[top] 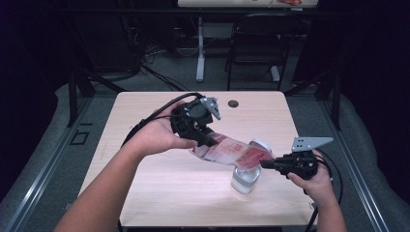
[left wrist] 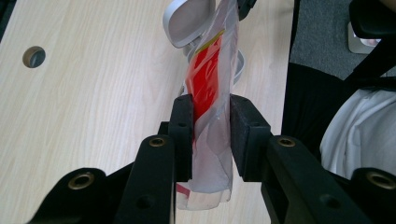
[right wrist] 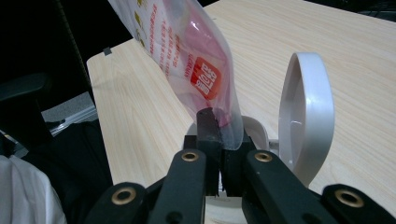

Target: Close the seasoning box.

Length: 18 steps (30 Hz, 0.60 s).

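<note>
Pale wood desk (top: 159, 193): left claw (top: 209, 140) and right claw (top: 269, 164) each clamp the pouch (top: 234, 153) — tilt its 3 o'clock end into the open jar (top: 245, 179).

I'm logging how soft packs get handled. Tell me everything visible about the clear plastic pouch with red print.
The clear plastic pouch with red print looks like thin, creased film with a red label and text. It hangs stretched, tilted, above the table, over an open white-lidded jar. The left gripper clamps one end, the right gripper pinches the other.
</note>
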Each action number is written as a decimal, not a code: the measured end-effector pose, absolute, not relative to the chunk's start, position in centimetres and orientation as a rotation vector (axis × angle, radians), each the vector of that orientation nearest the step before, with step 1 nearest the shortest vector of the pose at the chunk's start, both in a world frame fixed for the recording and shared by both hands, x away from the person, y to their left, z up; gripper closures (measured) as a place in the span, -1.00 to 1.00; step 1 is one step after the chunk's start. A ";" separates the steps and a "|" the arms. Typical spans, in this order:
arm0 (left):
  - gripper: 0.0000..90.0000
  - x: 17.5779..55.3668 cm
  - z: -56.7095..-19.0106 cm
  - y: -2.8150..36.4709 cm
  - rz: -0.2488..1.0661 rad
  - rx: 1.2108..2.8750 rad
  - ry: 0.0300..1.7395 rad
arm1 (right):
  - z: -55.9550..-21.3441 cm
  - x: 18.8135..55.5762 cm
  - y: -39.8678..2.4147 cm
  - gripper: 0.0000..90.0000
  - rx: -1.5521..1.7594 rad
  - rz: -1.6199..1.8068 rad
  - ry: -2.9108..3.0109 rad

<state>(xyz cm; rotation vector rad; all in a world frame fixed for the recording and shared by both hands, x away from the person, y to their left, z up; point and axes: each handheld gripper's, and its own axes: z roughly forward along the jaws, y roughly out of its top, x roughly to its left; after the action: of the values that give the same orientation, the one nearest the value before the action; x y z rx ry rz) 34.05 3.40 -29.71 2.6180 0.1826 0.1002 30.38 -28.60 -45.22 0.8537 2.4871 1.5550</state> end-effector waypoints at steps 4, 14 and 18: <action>0.60 34.1 -29.8 3.4 0.097 2.615 0.186 | -45.2 30.4 -28.7 0.97 0.859 1.555 2.483; 0.60 34.0 -29.9 3.4 0.097 2.610 0.187 | -45.3 30.6 -28.7 0.97 0.860 1.550 2.492; 0.60 34.1 -29.9 3.4 0.096 2.611 0.184 | -45.4 30.6 -28.7 0.97 0.860 1.548 2.492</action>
<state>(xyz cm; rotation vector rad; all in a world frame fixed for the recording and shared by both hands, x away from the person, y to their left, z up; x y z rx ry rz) 34.08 3.37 -29.88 2.6112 0.1841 0.0961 30.60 -28.70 -45.37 0.8599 2.4917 1.5481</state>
